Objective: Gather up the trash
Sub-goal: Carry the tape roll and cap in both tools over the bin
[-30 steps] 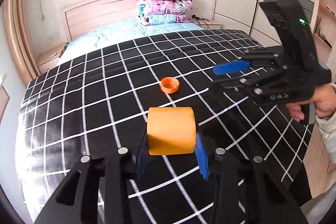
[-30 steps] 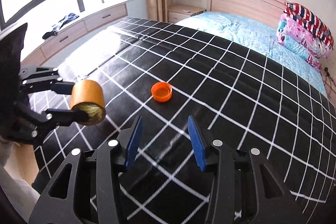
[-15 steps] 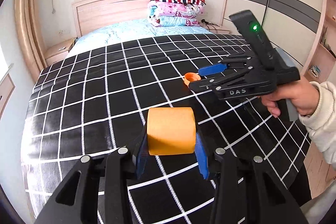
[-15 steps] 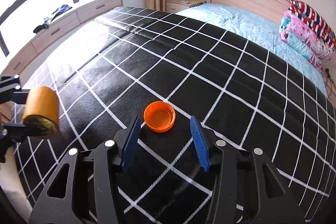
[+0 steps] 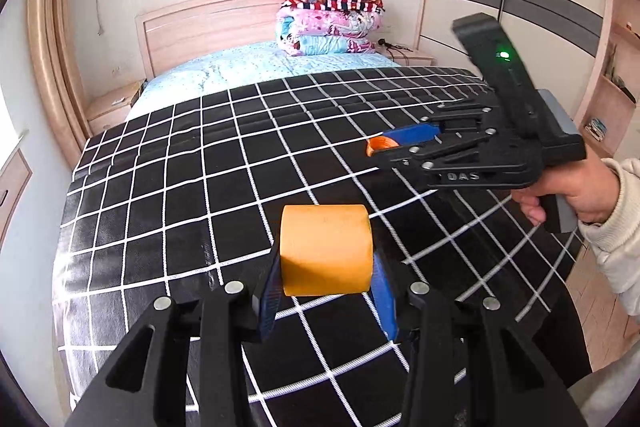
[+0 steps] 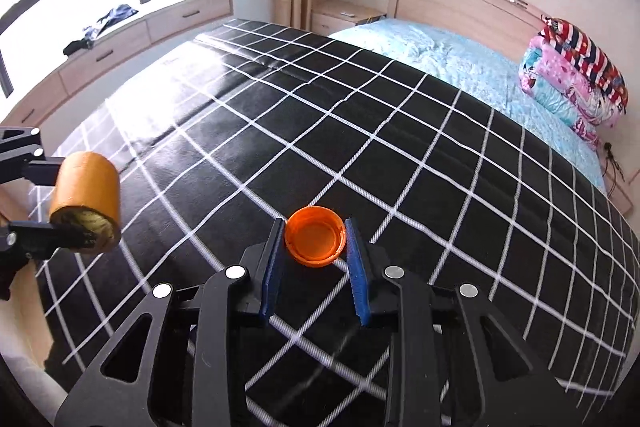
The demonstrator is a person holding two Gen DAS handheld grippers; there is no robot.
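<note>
L tool (image 5: 326, 281) pinching smooth orange cylinder (image 5: 325, 250), R tool (image 6: 315, 259) clamping ribbed round cap (image 6: 315, 235)

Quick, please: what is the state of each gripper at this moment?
Left gripper: shut on the roll of tape.
Right gripper: fingers on both sides of the orange bottle cap; grip cannot be told.

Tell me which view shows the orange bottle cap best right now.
Right wrist view: the orange bottle cap sits open side up between the right gripper fingers, whole rim visible against the black grid cloth. The left wrist view shows only a sliver of the cap, mostly hidden behind the right gripper's blue finger.
</note>
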